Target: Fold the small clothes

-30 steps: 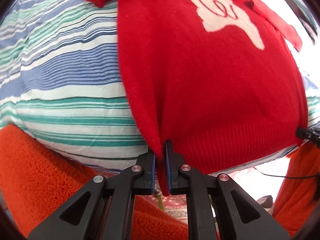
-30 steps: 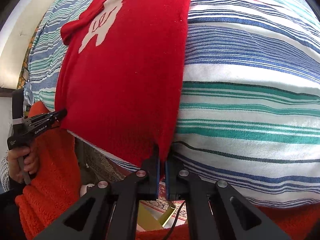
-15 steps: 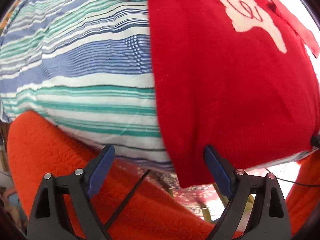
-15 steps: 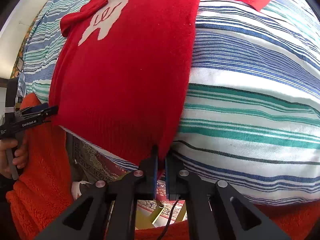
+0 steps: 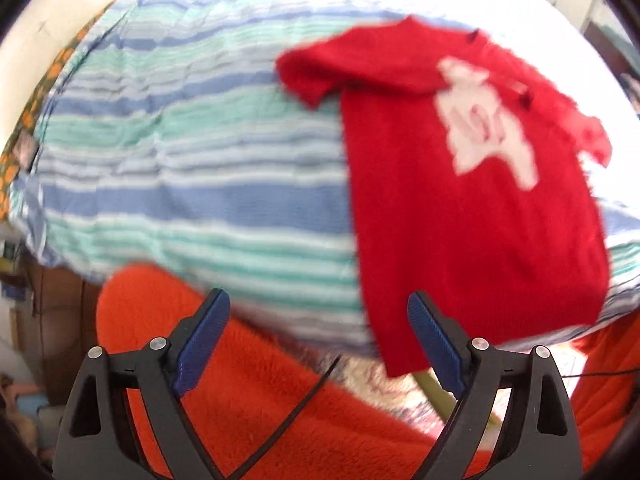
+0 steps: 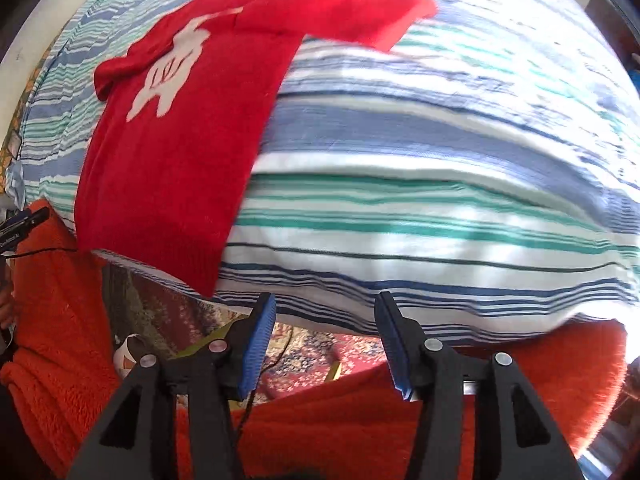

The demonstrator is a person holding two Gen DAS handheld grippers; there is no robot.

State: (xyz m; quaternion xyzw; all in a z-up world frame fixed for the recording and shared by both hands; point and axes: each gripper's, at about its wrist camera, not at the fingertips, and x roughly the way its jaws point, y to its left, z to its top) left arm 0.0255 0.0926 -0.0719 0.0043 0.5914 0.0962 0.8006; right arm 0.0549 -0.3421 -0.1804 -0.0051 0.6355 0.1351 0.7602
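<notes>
A small red sweater [image 5: 460, 220] with a white motif lies flat on the striped bed sheet [image 5: 180, 200]. Its hem hangs at the near edge and its sleeves are spread at the far end. My left gripper [image 5: 316, 300] hovers open above the hem's left corner, and its pads touch nothing. In the right wrist view the sweater [image 6: 172, 160] sits left of my right gripper [image 6: 327, 300]. That gripper's jaws are opening over the sheet [image 6: 440, 200] with nothing between them. The left gripper's tip [image 6: 24, 220] shows at the left edge.
A person's orange fleece sleeves [image 5: 260, 380] [image 6: 60, 320] fill the lower parts of both views. Below the bed edge lie a patterned rug [image 6: 304, 360], a white cup [image 6: 128, 352] and a yellow-green frame [image 5: 432, 392]. A cable [image 5: 304, 408] trails between the left fingers.
Both grippers let go of the sweater's hem corners, the left first and then the right. Both have risen away from the bed, so more of the sweater and sheet shows.
</notes>
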